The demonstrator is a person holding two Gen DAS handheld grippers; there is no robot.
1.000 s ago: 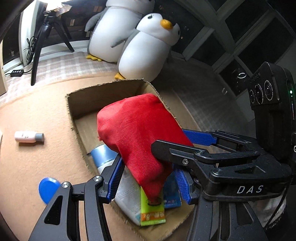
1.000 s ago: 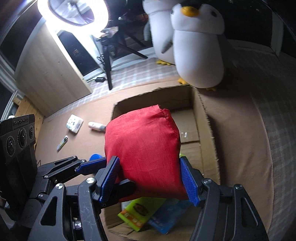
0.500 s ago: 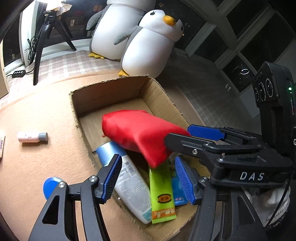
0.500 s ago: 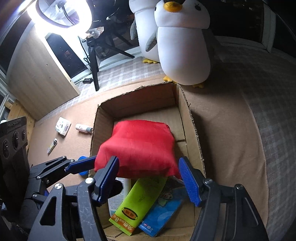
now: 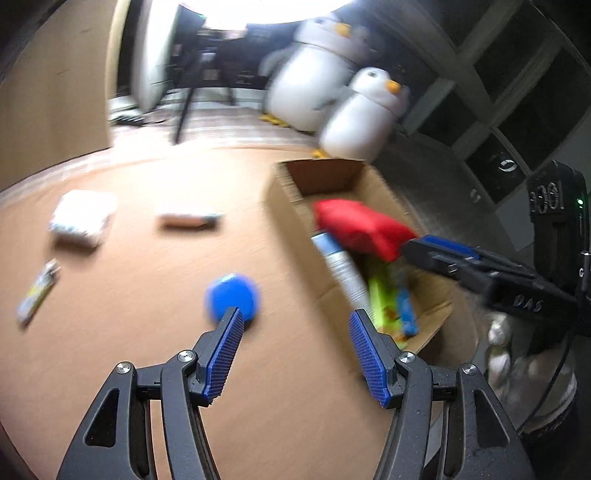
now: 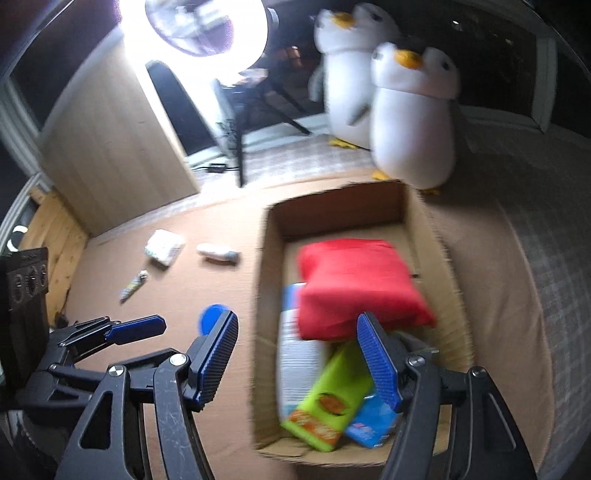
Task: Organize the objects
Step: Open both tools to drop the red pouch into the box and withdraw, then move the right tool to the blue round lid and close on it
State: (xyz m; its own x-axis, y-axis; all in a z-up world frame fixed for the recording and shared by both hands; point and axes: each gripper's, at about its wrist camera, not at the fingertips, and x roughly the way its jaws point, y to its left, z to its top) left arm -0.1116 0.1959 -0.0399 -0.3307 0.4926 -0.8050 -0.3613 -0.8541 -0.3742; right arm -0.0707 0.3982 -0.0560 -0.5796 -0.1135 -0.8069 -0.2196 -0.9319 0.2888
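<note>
The red cloth pouch (image 6: 360, 286) lay inside the cardboard box (image 6: 419, 236), resting on top of a white-and-blue bottle (image 6: 297, 354), a green packet (image 6: 332, 395) and a blue packet (image 6: 373, 421) that lay flat on the box floor. In the right wrist view the pouch sat just ahead of the right-hand finger, partly above its tip, and nothing was between the fingers. The right gripper (image 6: 295, 354) had its fingers spread wide, straddling the box's left wall, with the left-hand finger over the tan surface outside the box.

The left gripper (image 5: 295, 350) also had its fingers spread wide and held nothing. In its view the box (image 5: 286, 206) stood ahead and to the right of the fingers, with the pouch (image 5: 364, 229) well beyond the right-hand fingertip. A blue round lid (image 5: 231, 297) lay on the tan surface just ahead of the left-hand fingertip; the same lid (image 6: 212, 317) showed in the right wrist view just behind that gripper's left-hand finger.

Farther ahead and to the left of both grippers, on the tan surface, lay a small white bottle (image 6: 218, 253), a white packet (image 6: 164, 245) and a thin sachet (image 6: 133, 286), each apart from the others. Two plush penguins (image 6: 413, 118) stood beyond the far end of the box, and a ring light (image 6: 207, 26) on a tripod (image 6: 240, 122) glared behind them to the left. Both views were blurred.
</note>
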